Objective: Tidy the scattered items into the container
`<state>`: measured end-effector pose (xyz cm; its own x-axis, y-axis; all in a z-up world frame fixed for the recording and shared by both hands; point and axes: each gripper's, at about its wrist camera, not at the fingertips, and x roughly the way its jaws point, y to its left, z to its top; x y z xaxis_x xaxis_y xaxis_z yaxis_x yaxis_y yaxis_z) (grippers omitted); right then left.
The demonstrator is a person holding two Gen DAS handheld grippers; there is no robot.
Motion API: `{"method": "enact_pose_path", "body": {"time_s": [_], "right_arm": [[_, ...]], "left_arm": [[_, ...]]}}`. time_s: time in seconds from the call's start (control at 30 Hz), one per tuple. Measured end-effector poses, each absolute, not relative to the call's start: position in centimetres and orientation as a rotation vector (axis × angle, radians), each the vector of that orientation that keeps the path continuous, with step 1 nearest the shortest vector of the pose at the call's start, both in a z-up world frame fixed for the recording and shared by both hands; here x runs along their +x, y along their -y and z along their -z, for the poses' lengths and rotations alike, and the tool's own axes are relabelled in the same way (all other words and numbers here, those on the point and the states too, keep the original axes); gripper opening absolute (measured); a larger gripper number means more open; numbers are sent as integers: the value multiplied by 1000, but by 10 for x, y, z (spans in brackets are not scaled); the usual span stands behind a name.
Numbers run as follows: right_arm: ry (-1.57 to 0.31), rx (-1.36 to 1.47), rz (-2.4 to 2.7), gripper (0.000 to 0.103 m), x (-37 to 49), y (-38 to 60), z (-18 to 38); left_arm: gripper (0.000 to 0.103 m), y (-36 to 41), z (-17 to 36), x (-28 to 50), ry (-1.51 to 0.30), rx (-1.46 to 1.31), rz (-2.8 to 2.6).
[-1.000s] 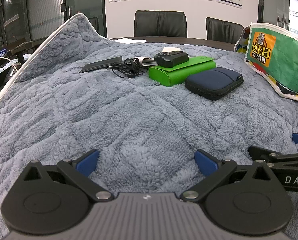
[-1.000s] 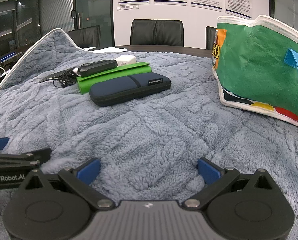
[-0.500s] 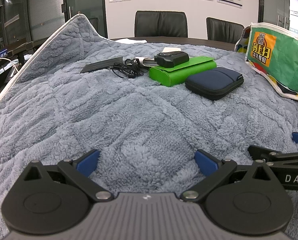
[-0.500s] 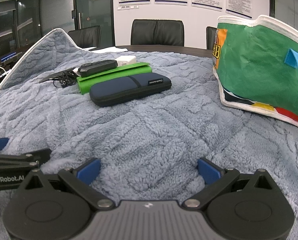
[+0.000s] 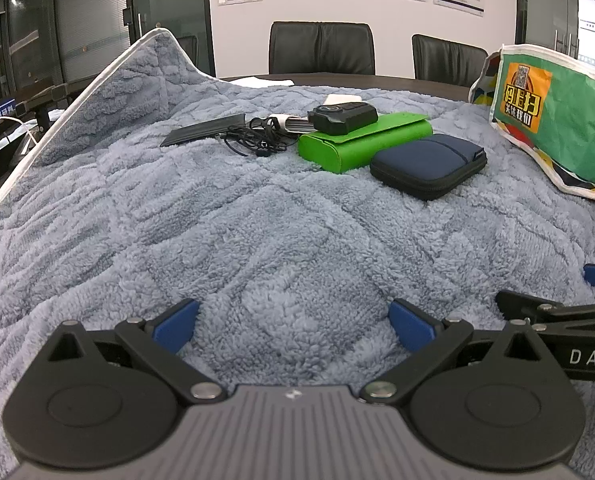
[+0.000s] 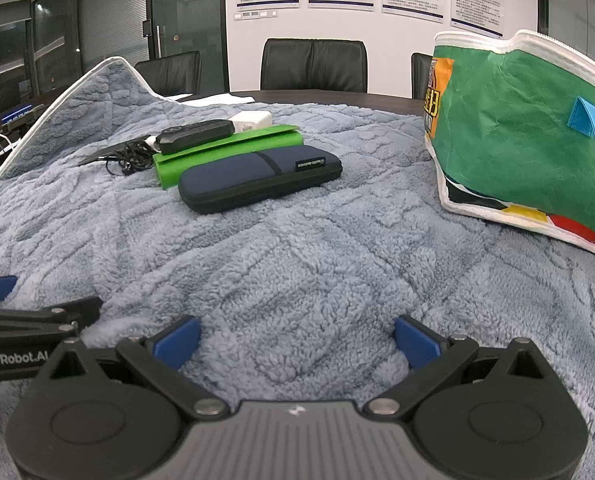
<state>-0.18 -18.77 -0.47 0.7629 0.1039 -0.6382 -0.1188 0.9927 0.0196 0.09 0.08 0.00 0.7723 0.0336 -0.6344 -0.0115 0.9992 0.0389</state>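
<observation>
green bag (image 6: 513, 128) stands right of the navy case (image 6: 257, 178) — left tongs (image 5: 293, 322) and right tongs (image 6: 297, 338) both wide, empty.

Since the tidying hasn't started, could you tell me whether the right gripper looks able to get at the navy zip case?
Probably yes: the right gripper is open, and only bare blanket lies before the navy zip case.

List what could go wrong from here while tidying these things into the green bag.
1. The black device rests on top of the green case; lifting the case first could tip it off.
2. The tangled earphone cable lies against neighbouring items and may snag or drag them.
3. The green bag is soft-sided on a plush blanket; its rim might sag when something is pushed in.
</observation>
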Motion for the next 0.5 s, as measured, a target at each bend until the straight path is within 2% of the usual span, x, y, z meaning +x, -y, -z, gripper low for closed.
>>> {"method": "enact_pose_path", "body": {"time_s": [0.5], "right_arm": [[-692, -23, -121, 103, -2, 188, 5]], "left_arm": [[103, 0, 0, -1, -688, 30, -23]]}}
